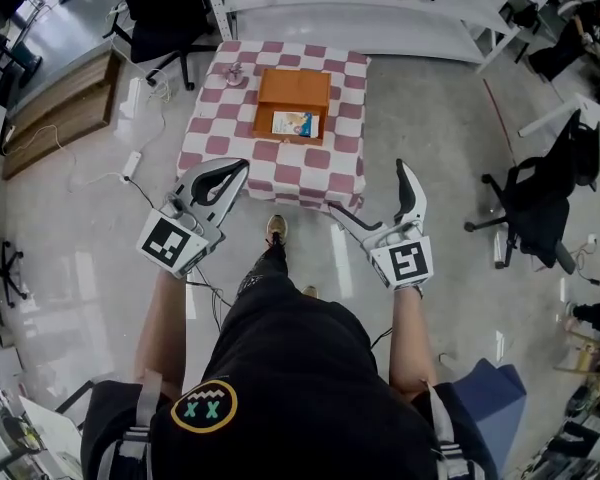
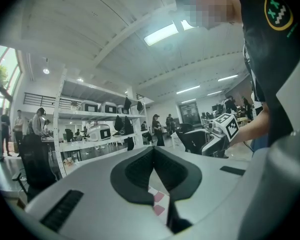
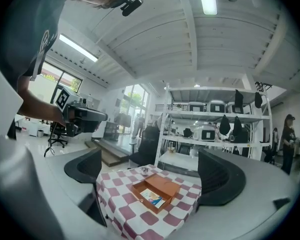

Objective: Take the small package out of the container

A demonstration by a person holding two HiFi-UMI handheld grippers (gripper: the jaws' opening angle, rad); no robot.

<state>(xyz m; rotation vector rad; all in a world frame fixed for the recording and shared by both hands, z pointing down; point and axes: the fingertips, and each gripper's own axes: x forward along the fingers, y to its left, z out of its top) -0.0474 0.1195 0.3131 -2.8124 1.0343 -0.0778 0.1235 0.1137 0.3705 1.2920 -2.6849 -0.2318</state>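
An orange open box (image 1: 293, 96) sits on a small table with a red-and-white checked cloth (image 1: 242, 153). A small blue-and-white package (image 1: 294, 124) lies in the box's near end. The right gripper view also shows the box (image 3: 162, 186) and the package (image 3: 152, 197). Both grippers hover short of the table's near edge, above the floor. My left gripper (image 1: 238, 166) is shut, its pads meeting at the tips with nothing held. My right gripper (image 1: 373, 193) is open and empty, its jaws framing the table in its own view.
A small metallic object (image 1: 235, 72) lies on the cloth's far left. Office chairs (image 1: 165, 13) (image 1: 540, 203) stand beside the table, white shelving (image 1: 380, 8) behind it. A wooden platform (image 1: 65, 108) and cables (image 1: 130, 163) are on the floor at left.
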